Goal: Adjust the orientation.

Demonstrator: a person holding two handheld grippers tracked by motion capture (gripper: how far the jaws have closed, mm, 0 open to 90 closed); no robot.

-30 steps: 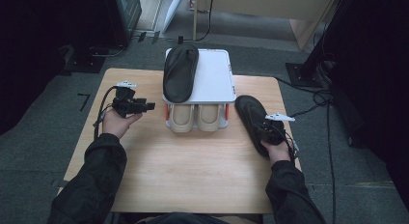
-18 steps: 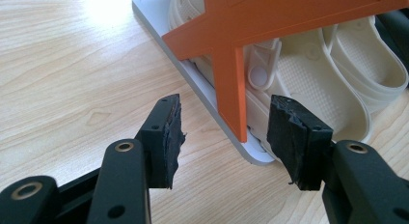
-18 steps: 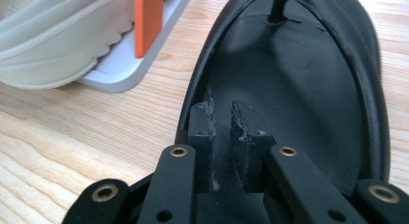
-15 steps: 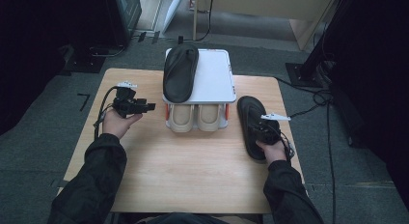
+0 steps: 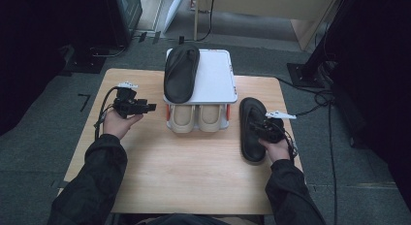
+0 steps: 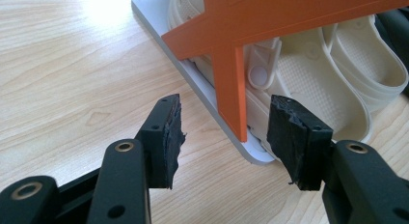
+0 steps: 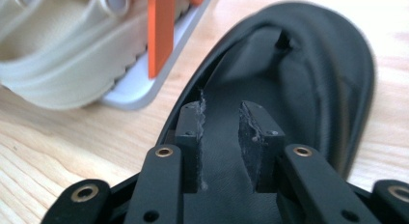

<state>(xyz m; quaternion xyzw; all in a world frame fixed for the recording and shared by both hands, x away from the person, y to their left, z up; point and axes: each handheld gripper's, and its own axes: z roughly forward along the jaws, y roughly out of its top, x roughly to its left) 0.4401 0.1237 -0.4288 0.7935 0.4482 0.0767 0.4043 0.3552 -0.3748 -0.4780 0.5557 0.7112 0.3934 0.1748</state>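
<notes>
- Right gripper (image 5: 264,129) has just been opening; its pads (image 7: 252,132) stand slightly apart over the black slipper (image 5: 253,130), gripping nothing.
- Slipper lies flat on the table (image 5: 194,176), right of the shoe rack (image 5: 215,79).
- Back off straight, without dragging it.
- Left gripper (image 6: 224,137) waits wide open.

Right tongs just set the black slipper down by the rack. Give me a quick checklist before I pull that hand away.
1. Black slipper on the table lies flat on the table, right of the shoe rack: ok.
2. Right tongs released: jaws have just been opening, a gap shows between the pads, the slipper's edge between them; free of it: cannot tell.
3. Slipper clear of the rack's base: a strip of wood shows between them in the right gripper view: ok.
4. Left tongs open and empty, facing the rack's orange brace: ok.
5. Other black slipper rests on the rack's top shelf: ok.
6. Cream slippers sit on the lower shelf: ok.
</notes>
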